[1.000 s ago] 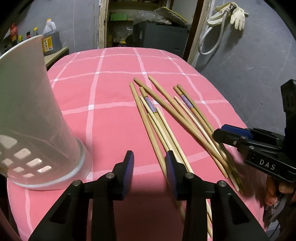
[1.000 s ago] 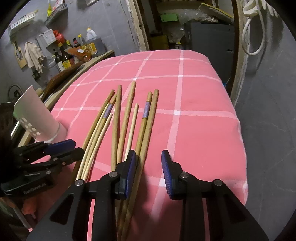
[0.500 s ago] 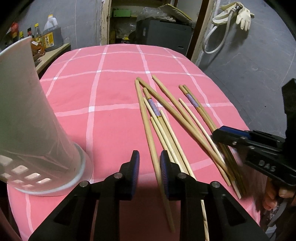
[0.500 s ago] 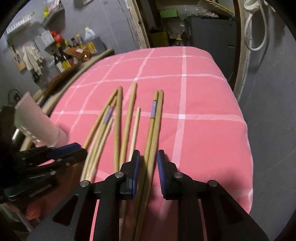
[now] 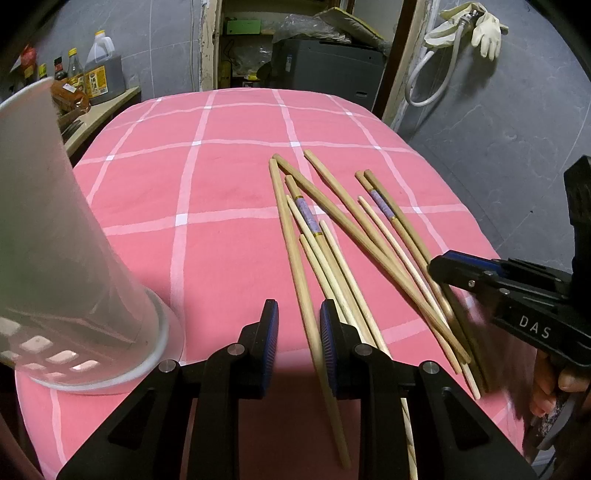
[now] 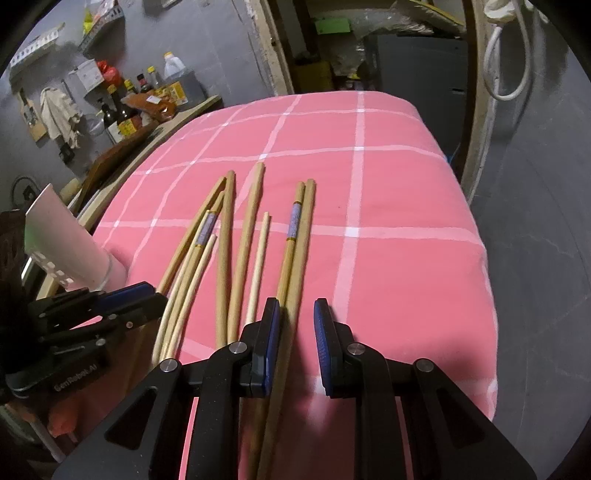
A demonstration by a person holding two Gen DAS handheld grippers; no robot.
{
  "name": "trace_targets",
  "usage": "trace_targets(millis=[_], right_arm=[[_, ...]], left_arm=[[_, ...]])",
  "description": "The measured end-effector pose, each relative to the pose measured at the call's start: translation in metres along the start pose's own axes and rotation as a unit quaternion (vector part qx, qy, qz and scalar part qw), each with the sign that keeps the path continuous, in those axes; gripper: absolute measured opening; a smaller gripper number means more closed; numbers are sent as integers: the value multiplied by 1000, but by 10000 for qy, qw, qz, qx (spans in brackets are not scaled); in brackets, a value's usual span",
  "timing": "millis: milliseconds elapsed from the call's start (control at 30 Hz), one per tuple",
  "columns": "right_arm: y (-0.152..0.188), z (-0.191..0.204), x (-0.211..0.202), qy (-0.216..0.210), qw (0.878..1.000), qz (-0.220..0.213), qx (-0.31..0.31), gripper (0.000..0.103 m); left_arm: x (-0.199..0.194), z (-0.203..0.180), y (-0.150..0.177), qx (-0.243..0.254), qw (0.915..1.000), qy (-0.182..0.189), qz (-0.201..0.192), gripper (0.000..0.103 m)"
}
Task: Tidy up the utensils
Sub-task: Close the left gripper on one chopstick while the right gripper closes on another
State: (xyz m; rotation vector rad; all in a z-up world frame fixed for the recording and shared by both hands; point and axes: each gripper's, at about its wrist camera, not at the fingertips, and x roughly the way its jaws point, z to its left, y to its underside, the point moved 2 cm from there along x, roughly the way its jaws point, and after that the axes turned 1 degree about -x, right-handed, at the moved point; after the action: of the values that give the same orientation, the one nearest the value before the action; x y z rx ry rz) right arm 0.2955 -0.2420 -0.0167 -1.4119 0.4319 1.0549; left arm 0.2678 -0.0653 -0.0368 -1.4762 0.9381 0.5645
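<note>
Across the pink checked counter (image 5: 207, 258) every chopstick (image 5: 295, 258) lies loose; the white holder (image 5: 55, 240) at nine o'clock looks unfilled. Left tool (image 5: 295, 341) and right tool (image 6: 295, 341) each stand narrowly spread around one stick, neither visibly pinching. Sorting has barely begun.

- Grey wall (image 5: 498, 122) all round, dimly lit
- Doorway (image 5: 295, 48) behind, wooden frame (image 5: 400, 62), dark cabinet (image 5: 332, 66) inside
- Hose (image 5: 439, 81) and gloves (image 5: 487, 29) hung at right
- Bottles (image 6: 147, 99) on side counter (image 6: 184, 114) at left
- Pink checked cloth (image 5: 229, 177) over table
</note>
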Motion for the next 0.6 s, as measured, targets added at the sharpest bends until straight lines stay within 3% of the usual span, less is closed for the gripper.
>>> trace_targets(millis=[133,400,600], right_arm=[[-5,6,12,-35,9996,277,-16,16],[0,-3,-2,-325,9992,82,225,14],[-1,-8,-6,-209,9994,13,286,14]], left_arm=[[4,-3,-4,-5,10000,-11,28,20],[5,0,-4,-59,10000,71,37,20],[4,0,-4,-51,10000,66,35,20]])
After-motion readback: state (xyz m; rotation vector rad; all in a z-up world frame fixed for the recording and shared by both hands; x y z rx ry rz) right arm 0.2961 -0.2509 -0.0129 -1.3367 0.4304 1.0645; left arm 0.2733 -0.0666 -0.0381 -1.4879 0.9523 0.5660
